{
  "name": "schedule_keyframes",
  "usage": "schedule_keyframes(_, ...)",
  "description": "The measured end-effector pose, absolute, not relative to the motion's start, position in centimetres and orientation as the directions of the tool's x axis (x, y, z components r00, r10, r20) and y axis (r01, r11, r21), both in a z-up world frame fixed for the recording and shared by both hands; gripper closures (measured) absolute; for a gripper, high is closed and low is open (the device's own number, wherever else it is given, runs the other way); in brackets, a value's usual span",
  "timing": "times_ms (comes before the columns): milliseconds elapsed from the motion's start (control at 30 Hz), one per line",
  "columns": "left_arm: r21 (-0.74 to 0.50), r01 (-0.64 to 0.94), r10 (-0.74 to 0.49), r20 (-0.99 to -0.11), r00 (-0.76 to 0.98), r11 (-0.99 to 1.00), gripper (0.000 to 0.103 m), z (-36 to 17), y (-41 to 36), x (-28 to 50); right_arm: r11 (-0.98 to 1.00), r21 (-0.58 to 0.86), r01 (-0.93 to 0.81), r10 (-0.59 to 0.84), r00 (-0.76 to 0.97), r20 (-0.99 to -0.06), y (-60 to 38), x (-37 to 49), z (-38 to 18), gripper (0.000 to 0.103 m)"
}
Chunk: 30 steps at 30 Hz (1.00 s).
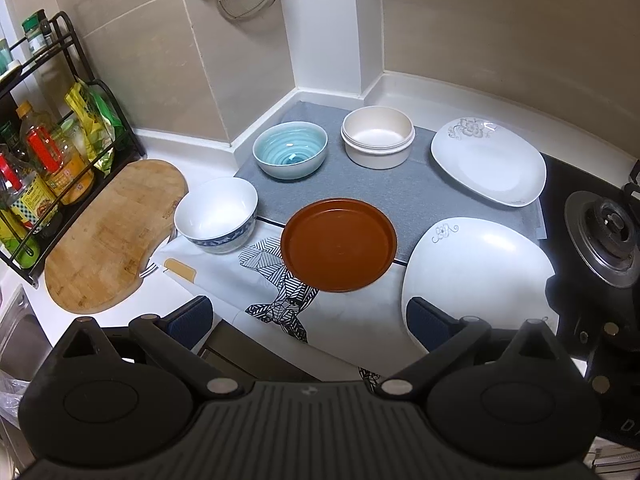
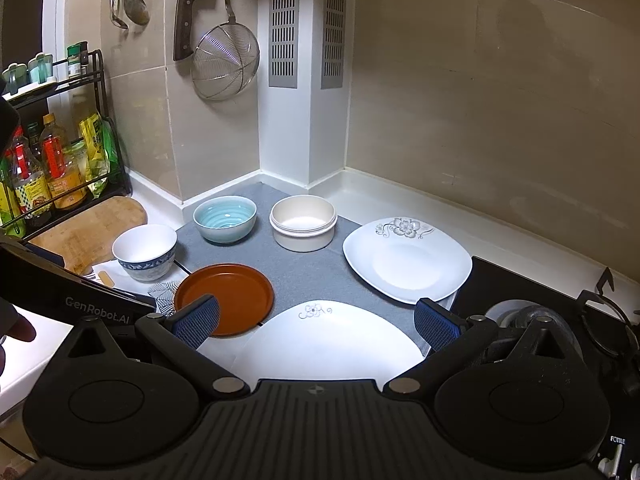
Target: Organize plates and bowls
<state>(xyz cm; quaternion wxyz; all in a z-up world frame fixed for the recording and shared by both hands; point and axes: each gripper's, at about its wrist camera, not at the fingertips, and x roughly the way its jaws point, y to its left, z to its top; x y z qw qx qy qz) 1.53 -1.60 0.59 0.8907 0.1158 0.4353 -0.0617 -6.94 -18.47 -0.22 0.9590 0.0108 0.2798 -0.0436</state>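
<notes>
On the counter lie a brown round plate [image 1: 338, 245] [image 2: 225, 300], a near white squarish plate [image 1: 476, 268] [image 2: 328, 340] and a far white flowered plate [image 1: 489, 162] [image 2: 406, 258]. Behind them stand a white bowl with a blue band [image 1: 216, 214] [image 2: 145, 252], a light-blue bowl [image 1: 290, 149] [image 2: 225, 218] and stacked cream bowls [image 1: 378, 136] [image 2: 303, 222]. My left gripper [image 1: 310, 322] hangs open above the front of the counter, nothing between its fingers. My right gripper [image 2: 316, 322] is open over the near white plate, holding nothing.
A grey mat [image 1: 412, 196] and a patterned cloth [image 1: 280, 300] lie under the dishes. A wooden cutting board [image 1: 108, 236] and a bottle rack [image 1: 44, 168] sit at left. A gas burner [image 1: 608, 236] is at right. A strainer [image 2: 224, 64] and knife [image 2: 186, 12] hang on the wall.
</notes>
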Motion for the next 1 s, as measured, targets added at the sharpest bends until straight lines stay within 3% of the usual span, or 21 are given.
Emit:
schedule_keyframes(500, 0.139, 0.223, -0.013, -0.823, 0.567, 0.965, 0.0, 0.7, -1.5, 0.9, 0.996, -0.054, 0.077, -0.094, 0.838, -0.537, -18.6, -7.2, 0.0, 0.0)
schedule_keyframes(1000, 0.174, 0.215, 0.008, -0.794, 0.608, 0.961, 0.0, 0.3, -1.8, 0.2, 0.996, 0.056, 0.074, -0.033, 0.842, -0.538, -18.9, -7.6, -0.5, 0.0)
